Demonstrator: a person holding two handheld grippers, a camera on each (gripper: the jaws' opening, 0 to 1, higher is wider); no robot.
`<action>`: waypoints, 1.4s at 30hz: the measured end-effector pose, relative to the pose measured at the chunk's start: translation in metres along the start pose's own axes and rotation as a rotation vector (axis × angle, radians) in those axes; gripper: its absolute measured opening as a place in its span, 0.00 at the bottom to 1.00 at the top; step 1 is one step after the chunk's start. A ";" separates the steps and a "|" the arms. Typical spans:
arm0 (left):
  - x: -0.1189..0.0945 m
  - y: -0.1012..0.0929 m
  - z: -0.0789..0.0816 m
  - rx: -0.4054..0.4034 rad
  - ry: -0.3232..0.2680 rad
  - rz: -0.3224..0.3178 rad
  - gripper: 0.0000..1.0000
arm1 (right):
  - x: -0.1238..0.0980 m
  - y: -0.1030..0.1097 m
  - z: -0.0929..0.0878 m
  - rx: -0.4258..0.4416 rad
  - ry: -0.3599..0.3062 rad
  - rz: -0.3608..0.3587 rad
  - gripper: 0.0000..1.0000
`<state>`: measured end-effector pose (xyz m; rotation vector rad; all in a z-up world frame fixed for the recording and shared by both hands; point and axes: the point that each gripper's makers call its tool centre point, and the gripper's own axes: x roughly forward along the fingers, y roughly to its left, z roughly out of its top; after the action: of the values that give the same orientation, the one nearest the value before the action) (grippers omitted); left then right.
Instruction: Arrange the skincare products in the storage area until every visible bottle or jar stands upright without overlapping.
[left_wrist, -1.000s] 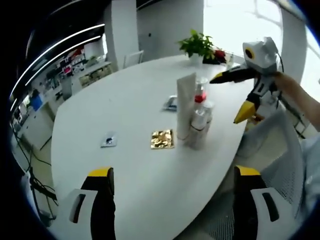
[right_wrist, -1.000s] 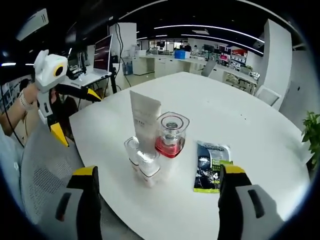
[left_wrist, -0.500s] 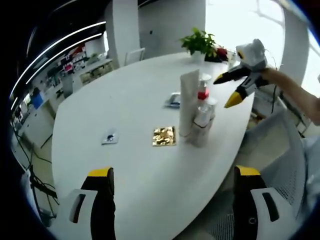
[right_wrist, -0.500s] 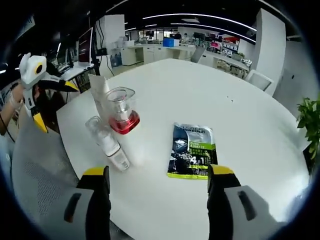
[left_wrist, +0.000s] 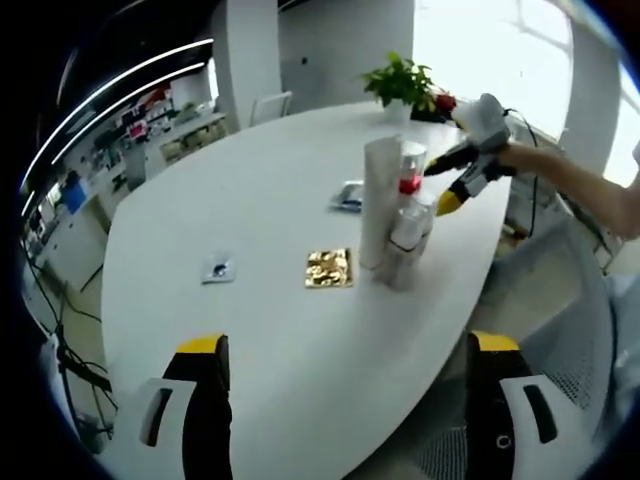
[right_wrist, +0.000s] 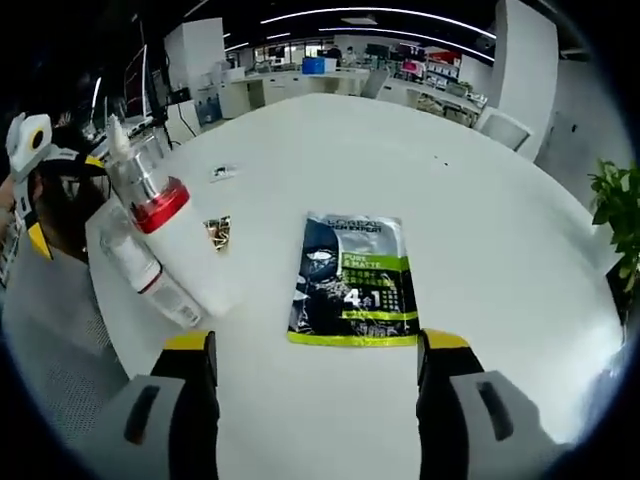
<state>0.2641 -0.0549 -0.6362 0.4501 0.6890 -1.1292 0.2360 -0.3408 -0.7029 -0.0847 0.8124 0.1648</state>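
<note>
Left gripper (left_wrist: 345, 400): jaws wide apart, nothing between them, held over the near edge of the white table (left_wrist: 230, 200). Ahead of it, mid-table, the skincare cluster stands near the table's right edge: tall white tube (left_wrist: 378, 200) upright, a clear bottle with red base (left_wrist: 410, 170) behind it, two small clear bottles (left_wrist: 405, 240) just beside the tube on the near side. They sit tight together; can't tell if they touch. Gold foil sachet (left_wrist: 328, 268) lies flat just left of the cluster, a small grey sachet (left_wrist: 218, 270) further left, well apart. A dark sachet (left_wrist: 347, 197) lies beyond the tube. Potted plant (left_wrist: 400, 85) at the far edge.

Right gripper (right_wrist: 315, 400), (left_wrist: 455, 180): jaws wide open, empty. In the left gripper view it hangs at the far right side of the cluster, close to the red-based bottle. Directly ahead between its jaws lies a black-and-green face-mask pack (right_wrist: 350, 280), flat on the table. At left in the right gripper view, the red-based bottle (right_wrist: 150, 190) and a clear bottle (right_wrist: 140, 265) show near the table edge, strongly tilted by the fisheye; the gold sachet (right_wrist: 218, 232) lies between them and the pack. Left gripper (right_wrist: 35, 170) shows at the far left.
</note>
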 end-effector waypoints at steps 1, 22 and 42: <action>0.000 0.000 0.000 -0.002 0.000 0.001 0.96 | 0.002 0.000 -0.001 0.000 0.005 0.003 0.80; 0.005 0.000 -0.008 -0.016 0.026 -0.009 0.94 | 0.043 -0.021 -0.006 0.036 0.010 -0.007 0.78; 0.006 -0.001 -0.010 -0.022 0.027 -0.020 0.93 | 0.052 -0.029 -0.008 0.004 0.031 -0.029 0.77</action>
<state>0.2619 -0.0534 -0.6476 0.4417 0.7303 -1.1356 0.2710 -0.3642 -0.7460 -0.0951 0.8416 0.1344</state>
